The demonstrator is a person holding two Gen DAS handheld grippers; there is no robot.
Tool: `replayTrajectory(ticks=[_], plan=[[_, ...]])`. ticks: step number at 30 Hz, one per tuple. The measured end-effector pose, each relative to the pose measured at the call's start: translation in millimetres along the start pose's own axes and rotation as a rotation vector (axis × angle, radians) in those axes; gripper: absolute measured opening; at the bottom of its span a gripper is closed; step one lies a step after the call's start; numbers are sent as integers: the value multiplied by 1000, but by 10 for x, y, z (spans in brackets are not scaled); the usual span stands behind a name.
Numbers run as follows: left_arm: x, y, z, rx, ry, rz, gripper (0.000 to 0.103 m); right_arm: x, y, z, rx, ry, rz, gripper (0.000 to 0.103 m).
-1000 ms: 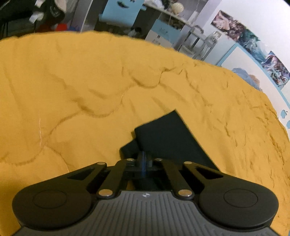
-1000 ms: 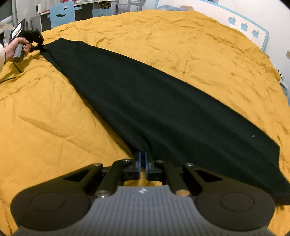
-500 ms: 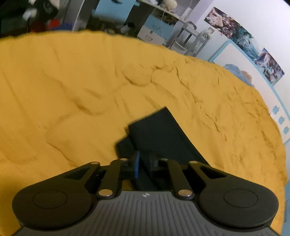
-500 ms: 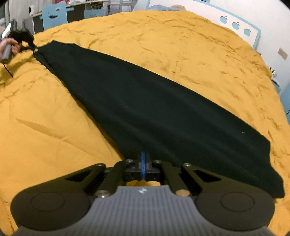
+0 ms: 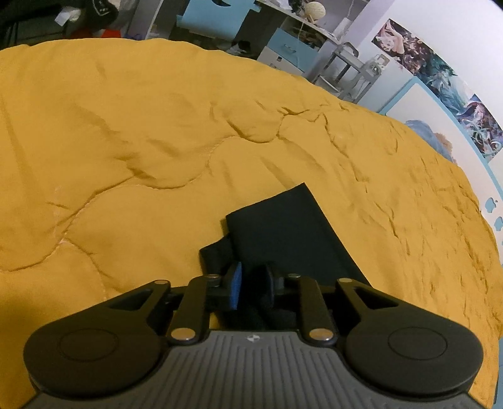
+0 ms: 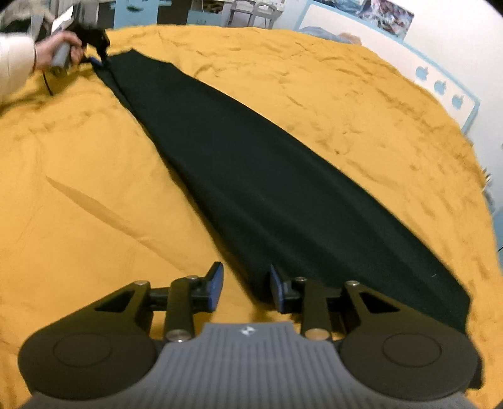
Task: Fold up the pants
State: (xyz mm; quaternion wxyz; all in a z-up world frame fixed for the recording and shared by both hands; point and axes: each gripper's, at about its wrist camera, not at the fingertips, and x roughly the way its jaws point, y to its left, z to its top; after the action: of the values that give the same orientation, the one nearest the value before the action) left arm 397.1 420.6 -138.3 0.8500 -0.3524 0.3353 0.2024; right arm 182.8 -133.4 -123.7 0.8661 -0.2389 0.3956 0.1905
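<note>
Long black pants (image 6: 267,188) lie stretched flat across a yellow quilt (image 6: 78,188). Near me the wide waist end has a corner between the jaws of my right gripper (image 6: 246,277). Those jaws are opening, and the blue pads stand clear of the cloth. At the far leg end, a hand (image 6: 59,50) holds my left gripper (image 6: 100,61). In the left wrist view the layered leg cuffs of the pants (image 5: 283,239) lie on the quilt (image 5: 157,141). My left gripper (image 5: 253,273) stands slightly open there, with dark cloth in the gap.
Beyond the bed's far edge are a desk with a blue chair (image 5: 217,19), a metal rack (image 5: 349,69) and wall posters (image 5: 440,72). A pale blue headboard with apple stickers (image 6: 440,85) runs along the right side. Open quilt surrounds the pants.
Both grippers were shut on the pants a second ago. The left one let go first, and the right has now opened and shifted sideways. The pants lie flatter on the quilt.
</note>
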Motion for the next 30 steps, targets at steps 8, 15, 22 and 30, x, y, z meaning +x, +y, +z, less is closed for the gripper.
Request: replayTrajectory(ticks=[8,15,22,30], plan=[[-299,-150,76,85,-89,-42,0,-100,-204,7,86,-25,12,0],[-325,-39,68,125,-58,1,0,-89,-223,-5,100,-1,34,0],[-289,102,25,33,-32,-4,27,-5,-199,-24,93,26,55,0],[-136,236,-37,-92,2,-38,53,-86,-247,-28,145,-10,67,13]])
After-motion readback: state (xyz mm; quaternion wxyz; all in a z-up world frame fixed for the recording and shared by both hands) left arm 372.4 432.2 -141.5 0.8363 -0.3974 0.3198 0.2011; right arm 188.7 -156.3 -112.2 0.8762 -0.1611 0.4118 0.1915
